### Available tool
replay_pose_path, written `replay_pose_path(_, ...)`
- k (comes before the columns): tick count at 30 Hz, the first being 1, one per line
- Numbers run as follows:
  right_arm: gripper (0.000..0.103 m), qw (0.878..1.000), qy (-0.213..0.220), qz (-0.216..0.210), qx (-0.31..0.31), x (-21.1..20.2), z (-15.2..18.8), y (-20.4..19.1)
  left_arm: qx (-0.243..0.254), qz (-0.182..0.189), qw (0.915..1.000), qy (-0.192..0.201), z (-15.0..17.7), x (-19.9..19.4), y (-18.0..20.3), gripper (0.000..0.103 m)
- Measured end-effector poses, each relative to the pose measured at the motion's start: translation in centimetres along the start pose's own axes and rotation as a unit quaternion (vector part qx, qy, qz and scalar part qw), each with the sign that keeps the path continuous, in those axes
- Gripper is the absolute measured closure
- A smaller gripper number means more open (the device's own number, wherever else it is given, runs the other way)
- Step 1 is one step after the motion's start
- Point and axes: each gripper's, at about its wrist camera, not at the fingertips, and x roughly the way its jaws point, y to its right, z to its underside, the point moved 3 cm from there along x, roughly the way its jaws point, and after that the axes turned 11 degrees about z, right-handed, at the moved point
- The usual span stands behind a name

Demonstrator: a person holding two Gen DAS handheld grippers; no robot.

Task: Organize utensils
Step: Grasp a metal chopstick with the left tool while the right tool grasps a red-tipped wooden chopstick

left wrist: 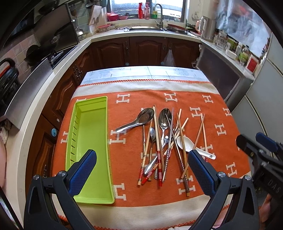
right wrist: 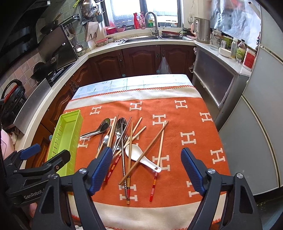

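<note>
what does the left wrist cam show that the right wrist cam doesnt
Only the left wrist view shows the green tray whole, down to its near end, and the left gripper from behind with jaws open.

Only the right wrist view shows the right gripper from behind, jaws open, nothing between them, and the utensil rack with hanging pans on the far wall; the tray's near end is hidden behind the left gripper.

Both show the pile of chopsticks, the metal spoons, the white ceramic spoon, the orange cloth and the sink.
</note>
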Motion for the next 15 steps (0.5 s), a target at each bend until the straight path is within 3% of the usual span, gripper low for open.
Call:
replay_pose_path(10, 0.03, 0.999, -0.028, -0.02, 0.033, 3.4, -2.2, 3.3, -0.001, 0.047, 0.9979, -0.044, -2.4, 4.2, 0.2, 0.001)
replay_pose_path(15, 0.033, 0.996, -0.046, -0.038, 0.064, 6.3, -3.6, 5.6, 0.015, 0.064, 0.9957, -0.065, -3.3, 7.7, 0.5, 0.008)
